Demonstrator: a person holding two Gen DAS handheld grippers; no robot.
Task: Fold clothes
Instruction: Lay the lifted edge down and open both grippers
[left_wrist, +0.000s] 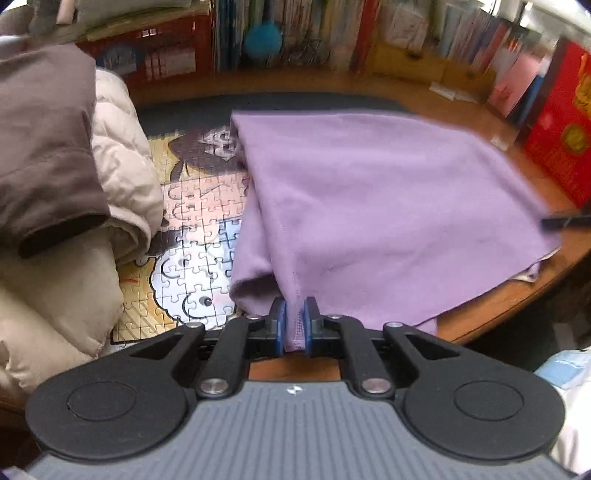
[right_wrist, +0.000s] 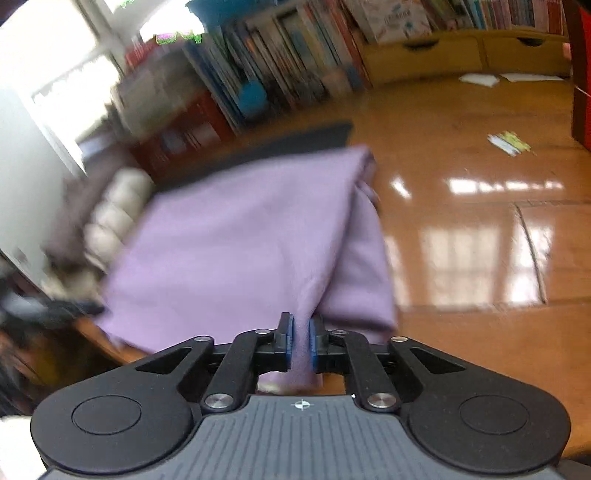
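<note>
Books (left_wrist: 295, 33) fill shelves behind purple cloth (left_wrist: 388, 192).

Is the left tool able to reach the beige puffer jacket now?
Probably not yet: the left tool is shut on the purple garment. The beige puffer jacket lies close by, with only the jigsaw puzzle between.

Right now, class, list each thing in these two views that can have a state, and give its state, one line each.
Purple garment: partly folded, near edge lifted at two corners.
Left gripper: shut on the garment's seamed corner.
Right gripper: shut on the garment's other corner.
Jigsaw puzzle: assembled, flat, partly under the garment.
Cream padded jacket: heaped beside the puzzle.
</note>
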